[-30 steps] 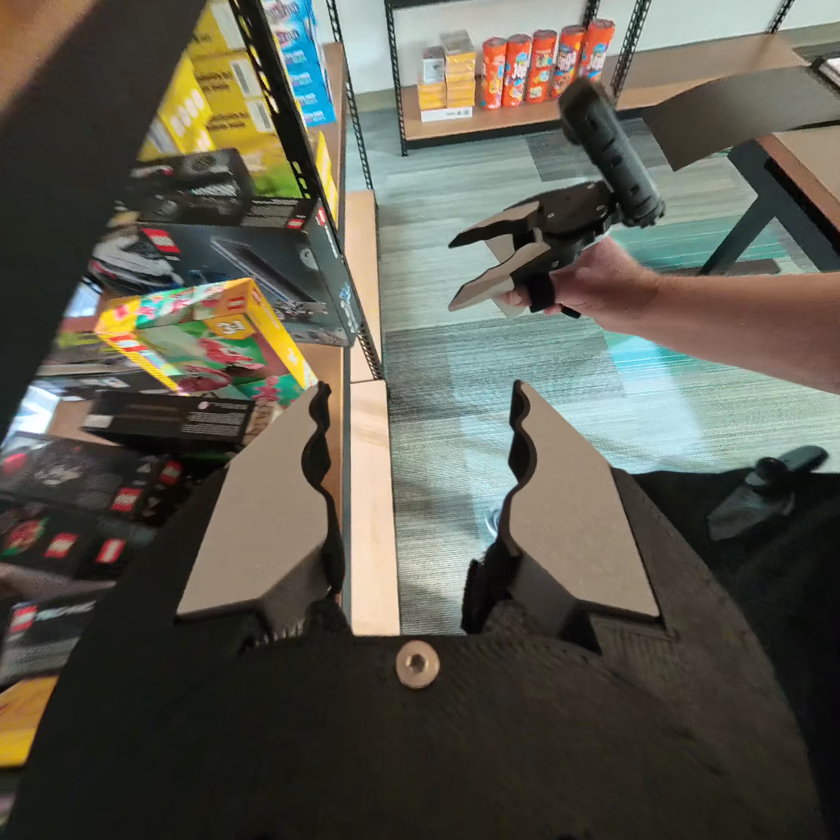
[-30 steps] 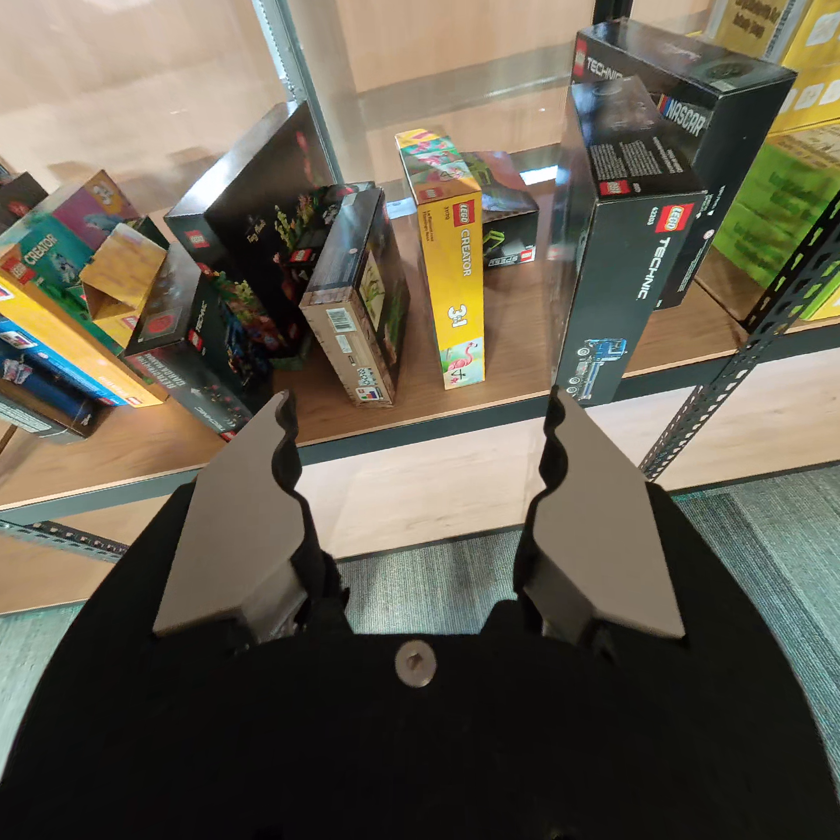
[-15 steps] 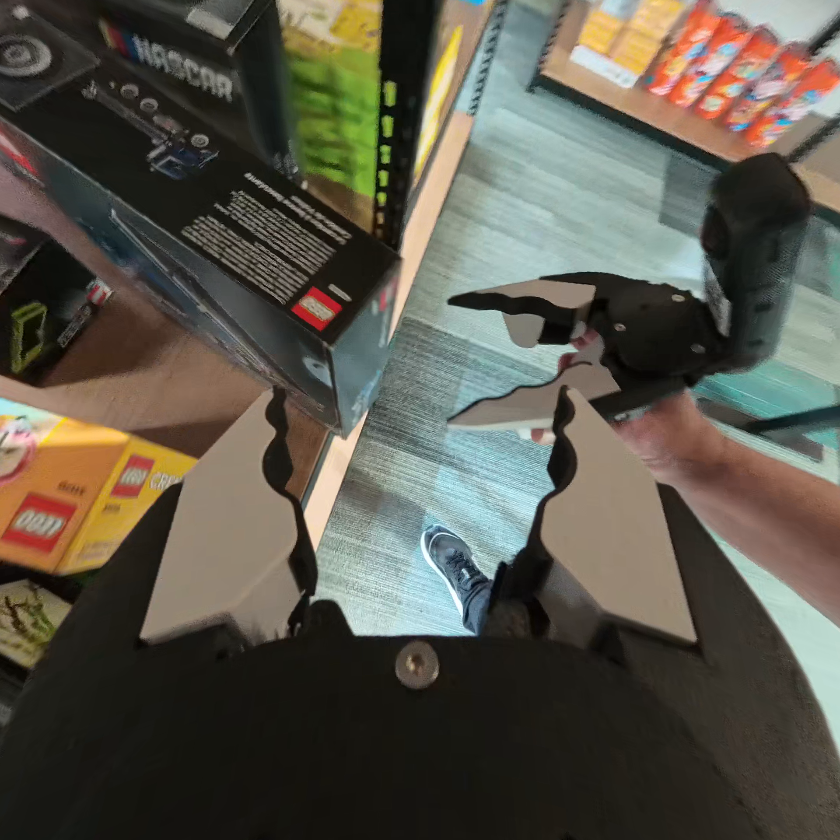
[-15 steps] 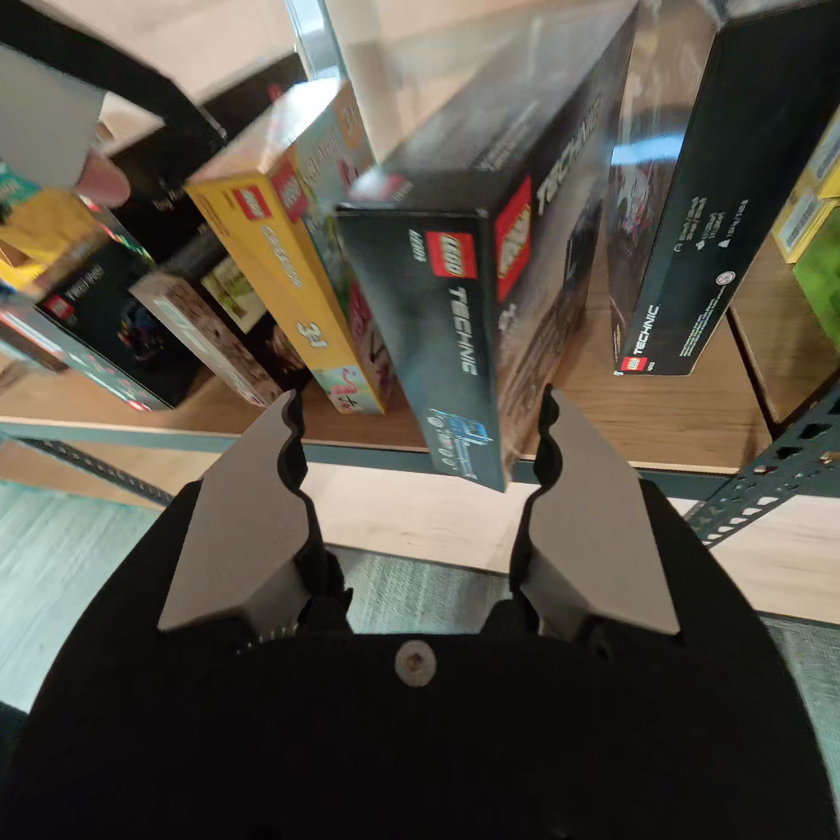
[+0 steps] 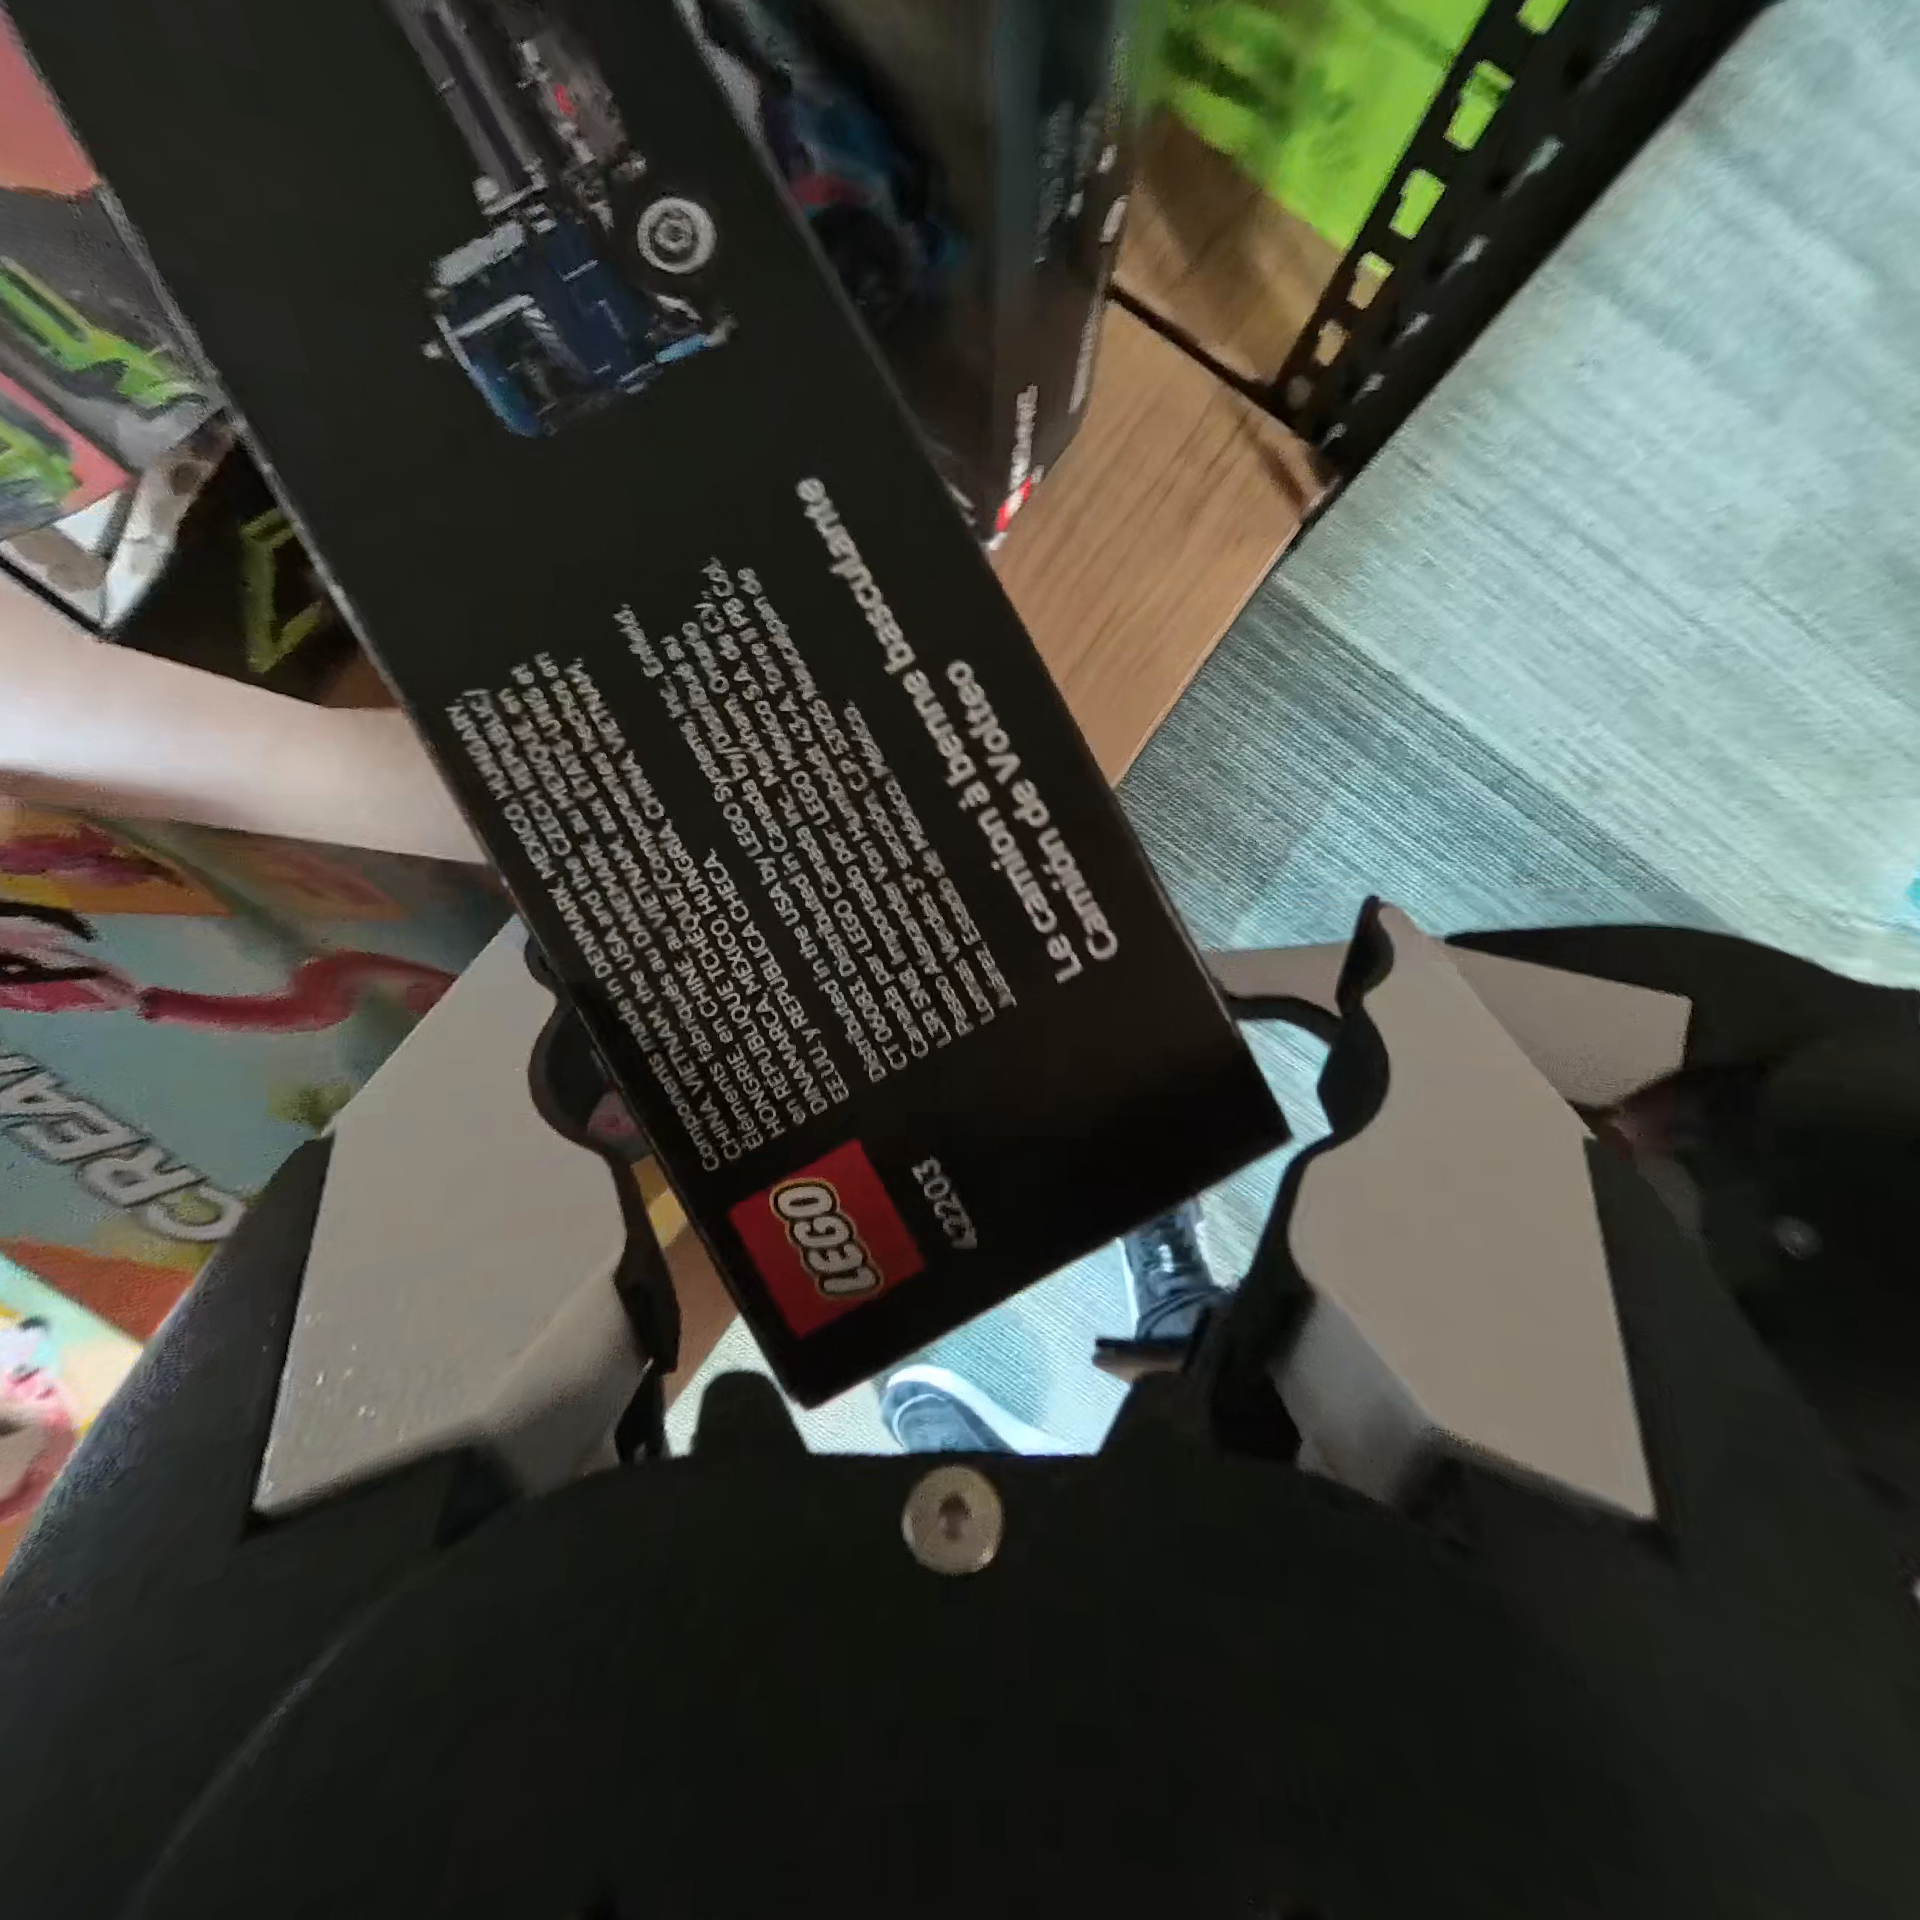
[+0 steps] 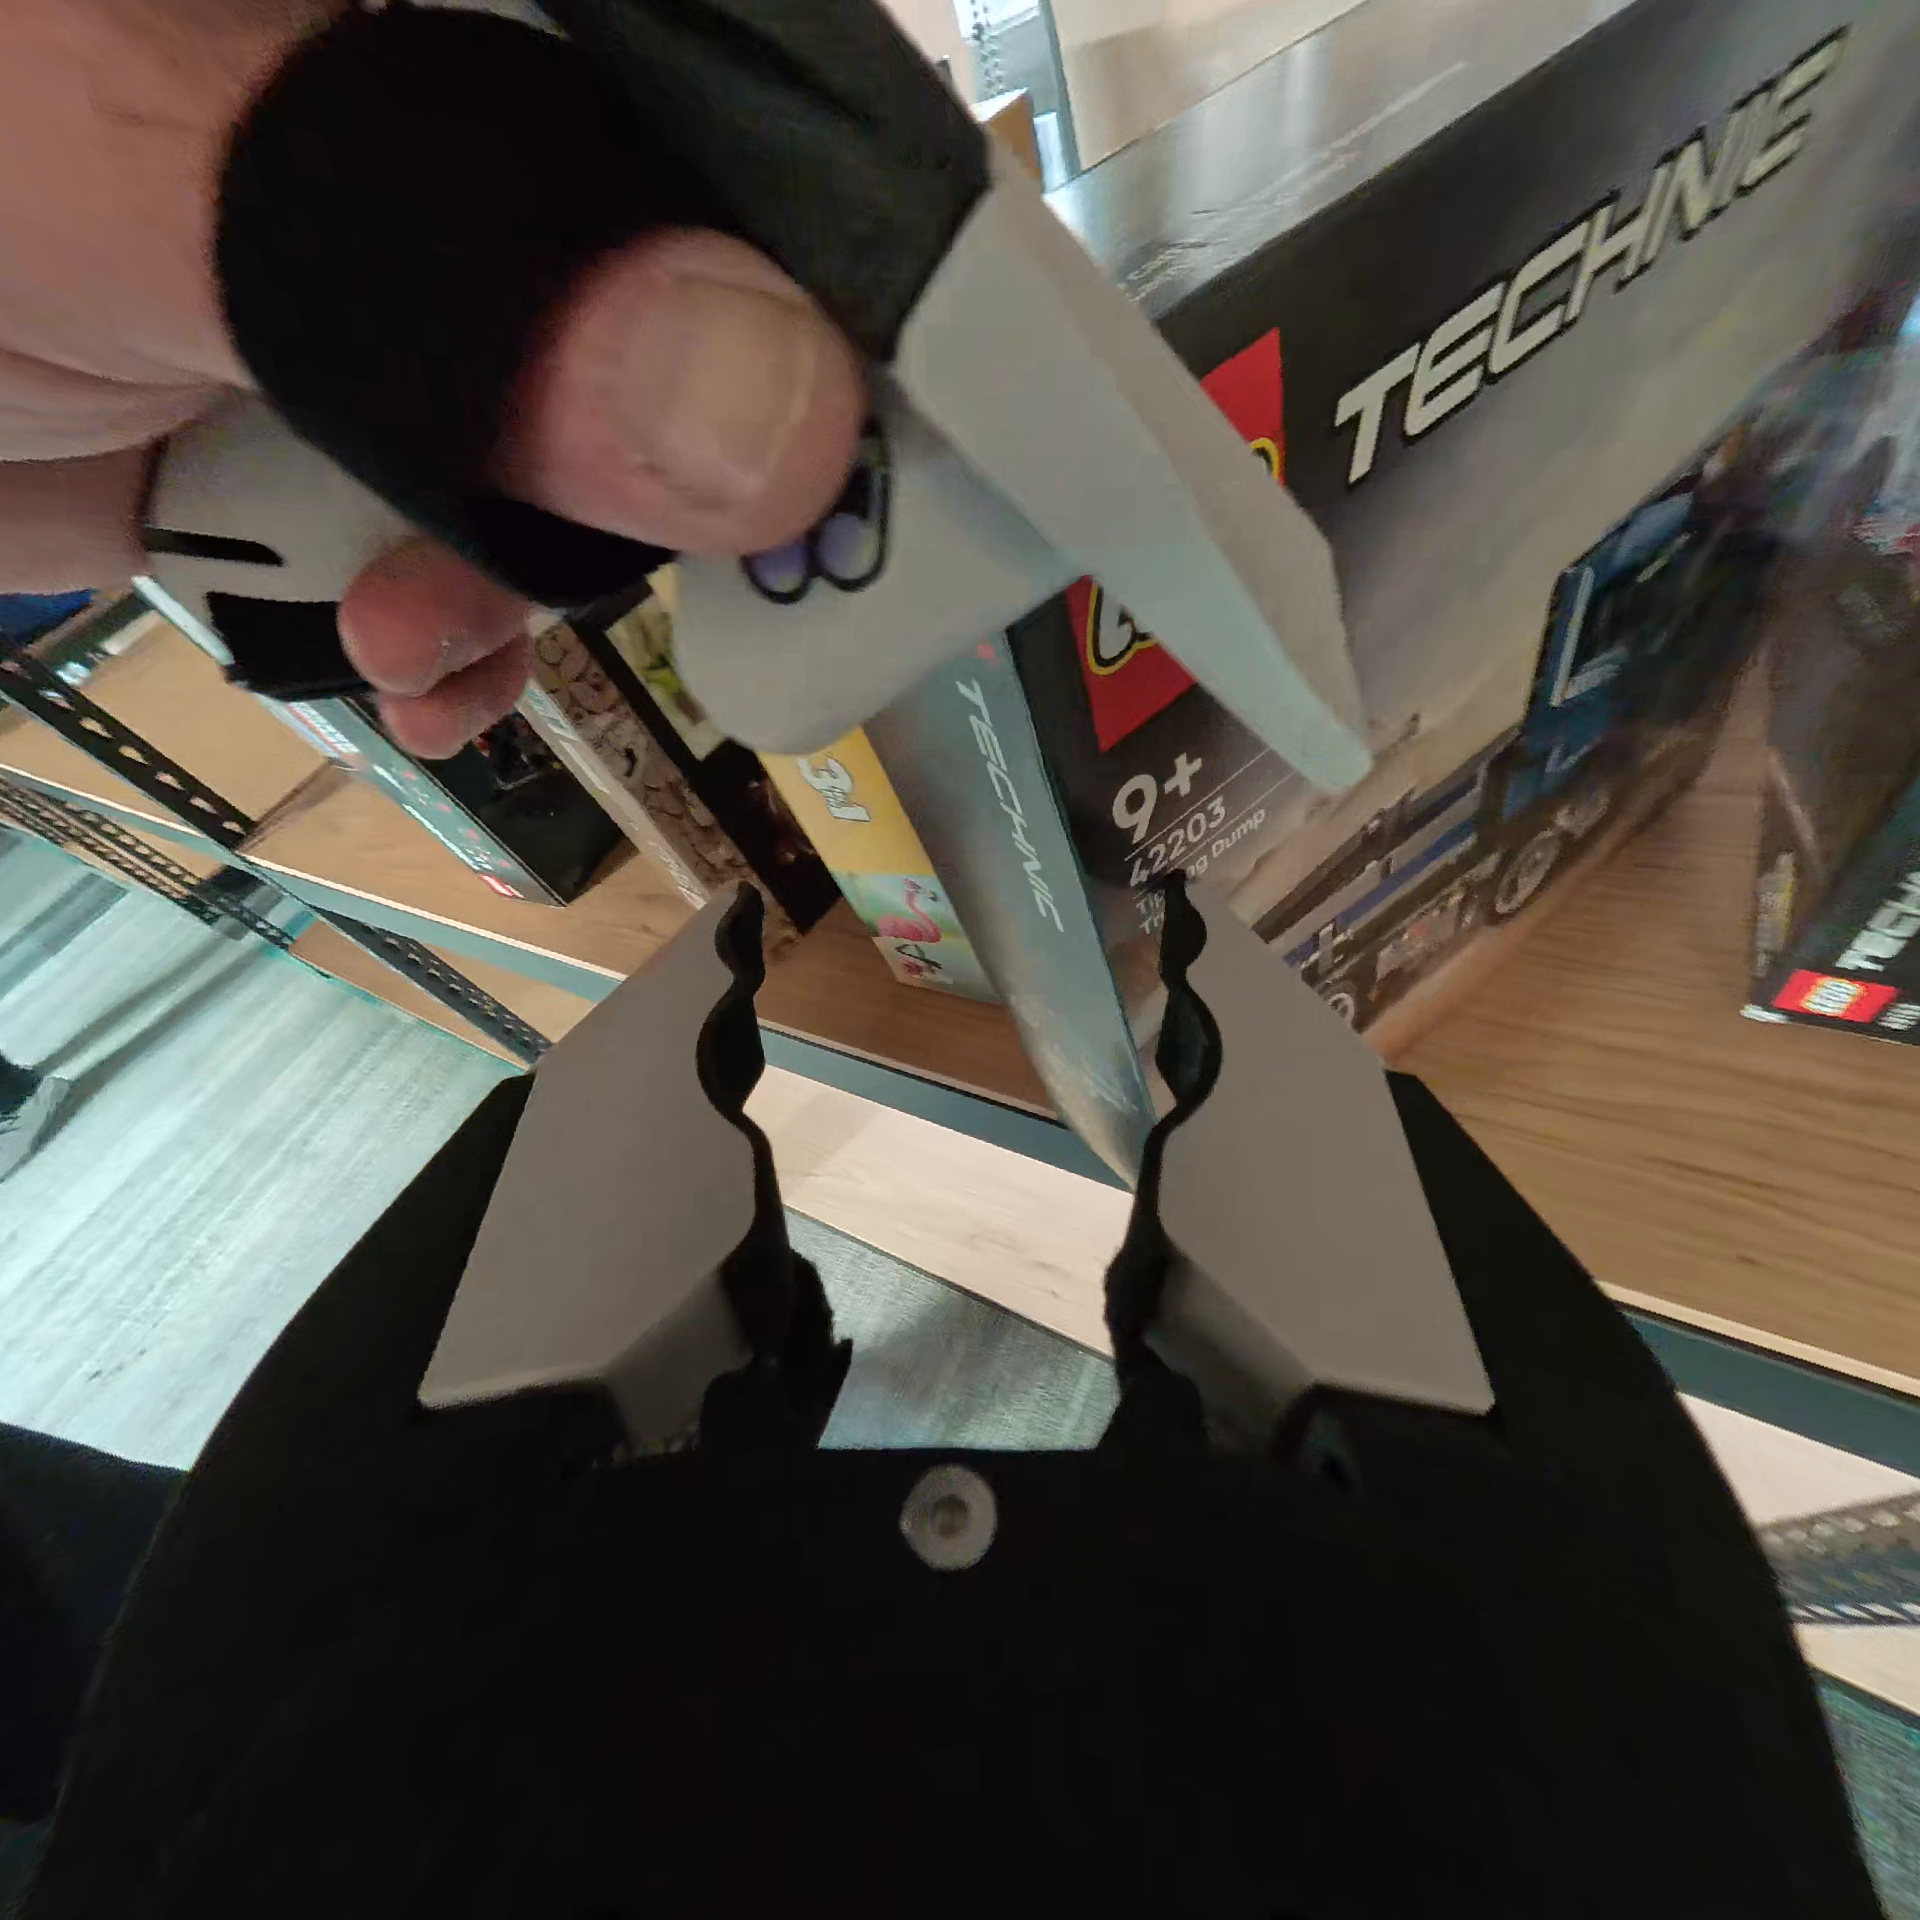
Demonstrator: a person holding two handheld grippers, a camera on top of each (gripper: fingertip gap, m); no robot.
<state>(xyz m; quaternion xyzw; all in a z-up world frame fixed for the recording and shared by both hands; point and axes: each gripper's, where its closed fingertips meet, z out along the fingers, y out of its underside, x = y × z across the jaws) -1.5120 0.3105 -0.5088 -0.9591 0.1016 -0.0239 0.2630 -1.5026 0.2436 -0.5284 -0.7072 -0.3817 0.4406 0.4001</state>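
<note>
Grippers | my left gripper (image 5: 951, 1029) wide, black box (image 5: 727, 727) between fingers, contact unclear | my right gripper (image 6: 961, 997) wide, box corner (image 6: 1101, 1091) at right finger, shelf edge (image 6: 935, 1070)

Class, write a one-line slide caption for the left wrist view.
Open left gripper straddling the corner of a black cardboard toy box at a wooden shelf.

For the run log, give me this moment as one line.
left hand-held gripper: open, black box between fingers | right hand-held gripper: open, black box corner between fingers
</note>
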